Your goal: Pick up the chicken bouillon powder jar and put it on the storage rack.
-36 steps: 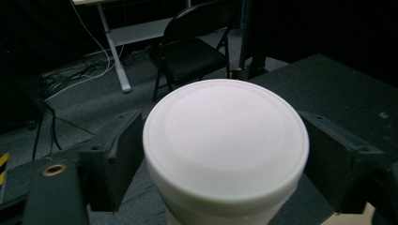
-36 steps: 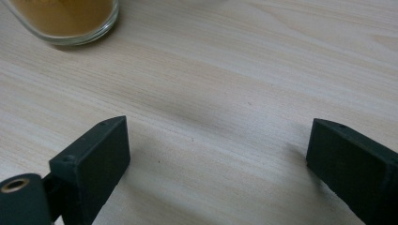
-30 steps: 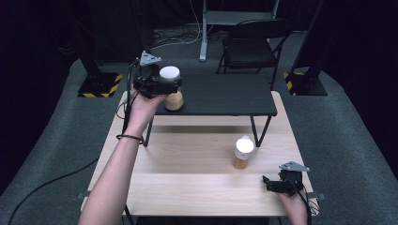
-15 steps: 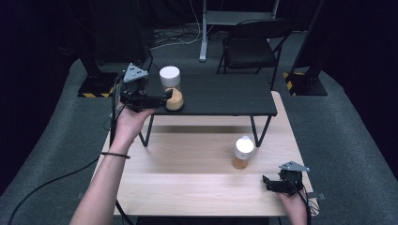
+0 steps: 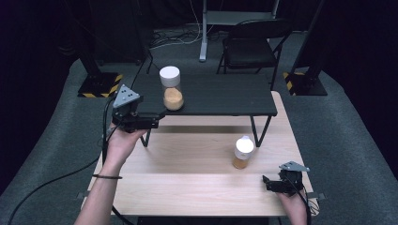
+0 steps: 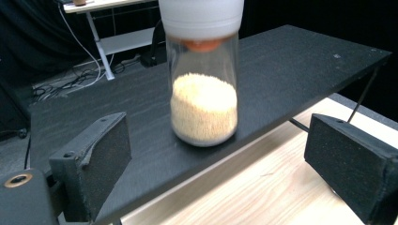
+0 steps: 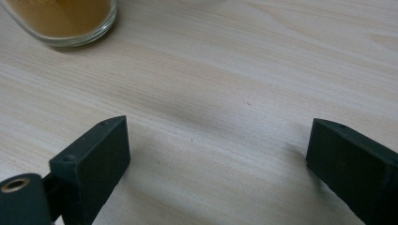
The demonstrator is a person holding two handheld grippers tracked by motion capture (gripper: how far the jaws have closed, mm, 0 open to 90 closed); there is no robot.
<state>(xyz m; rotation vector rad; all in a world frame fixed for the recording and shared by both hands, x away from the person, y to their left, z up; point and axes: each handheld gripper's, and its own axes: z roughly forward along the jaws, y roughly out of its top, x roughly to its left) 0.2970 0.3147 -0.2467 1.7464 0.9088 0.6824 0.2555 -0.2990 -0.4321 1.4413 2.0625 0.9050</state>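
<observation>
A clear jar (image 5: pixel 171 88) with a white lid, holding pale grains, stands upright on the black shelf (image 5: pixel 220 96). My left gripper (image 5: pixel 156 120) hovers open off the shelf's front left corner, a short way from that jar. In the left gripper view the jar (image 6: pixel 203 93) stands beyond and between my open jaws, untouched by the left gripper (image 6: pixel 218 140). A second white-lidded jar (image 5: pixel 243 152) with amber contents stands on the wooden table (image 5: pixel 187 187). My right gripper (image 5: pixel 266 182) rests open near the table's front right corner. Its own view shows the right gripper (image 7: pixel 218 136) over bare wood and the amber jar's base (image 7: pixel 61 18) ahead to the left.
The black shelf stands on thin legs (image 5: pixel 258 132) over the back half of the wooden table. A black chair (image 5: pixel 253 44) and stand bases with yellow-black tape (image 5: pixel 97 86) sit on the grey floor behind. A cable (image 5: pixel 51 183) trails from the left gripper.
My left gripper has let go of the pale-grain jar and pulled back toward me, off the shelf's front left corner. The jar stays on the shelf. The right gripper has not moved.
</observation>
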